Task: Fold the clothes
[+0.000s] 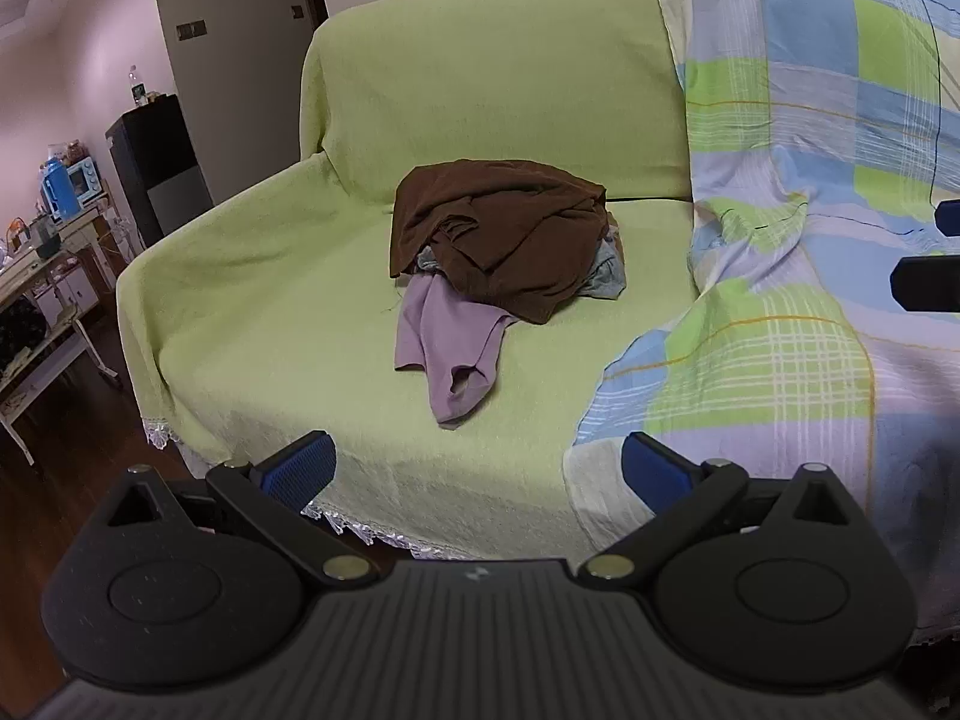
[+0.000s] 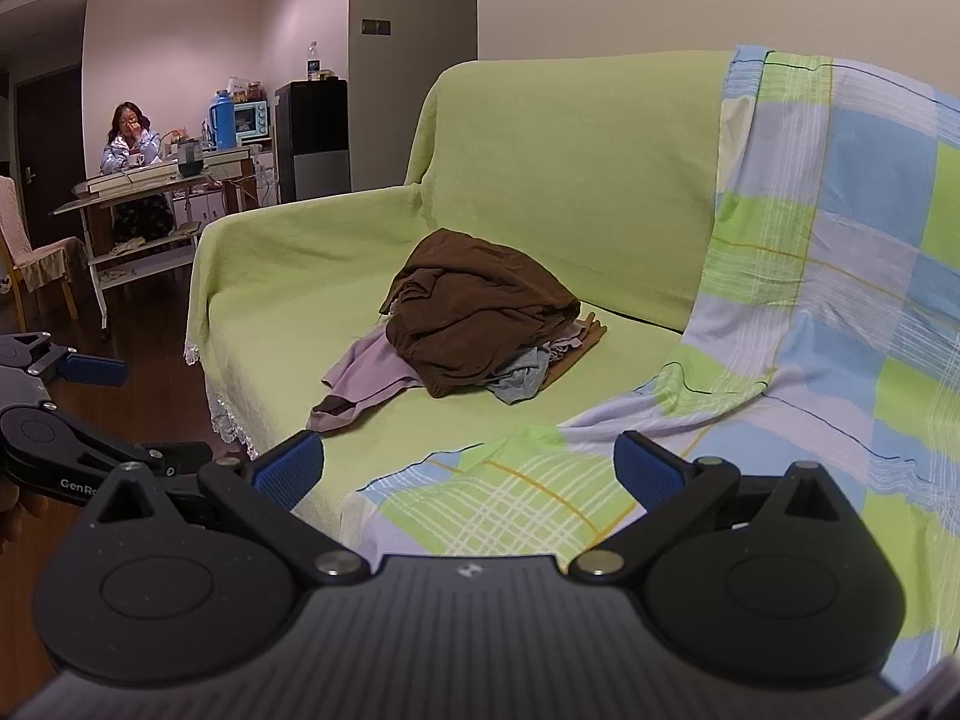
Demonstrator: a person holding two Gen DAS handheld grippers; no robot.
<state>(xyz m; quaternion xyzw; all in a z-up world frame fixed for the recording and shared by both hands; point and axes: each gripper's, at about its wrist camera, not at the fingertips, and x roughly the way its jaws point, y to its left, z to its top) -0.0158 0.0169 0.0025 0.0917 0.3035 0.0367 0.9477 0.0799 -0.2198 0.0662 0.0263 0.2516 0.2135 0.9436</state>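
The clothes pile (image 1: 504,240) (brown on top) lies heaped, its lilac garment (image 1: 447,348) trailing forward; both grippers' fingers (image 1: 300,468) spread apart, empty.

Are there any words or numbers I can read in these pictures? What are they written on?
"GenRo", cut off by the right gripper: white letters on the black arm of the left gripper, seen in the right wrist view.
A small logo mark, no letters, on each gripper's body.
Bottle label on the black fridge: too small to read.
Nothing readable on the clothes pile.
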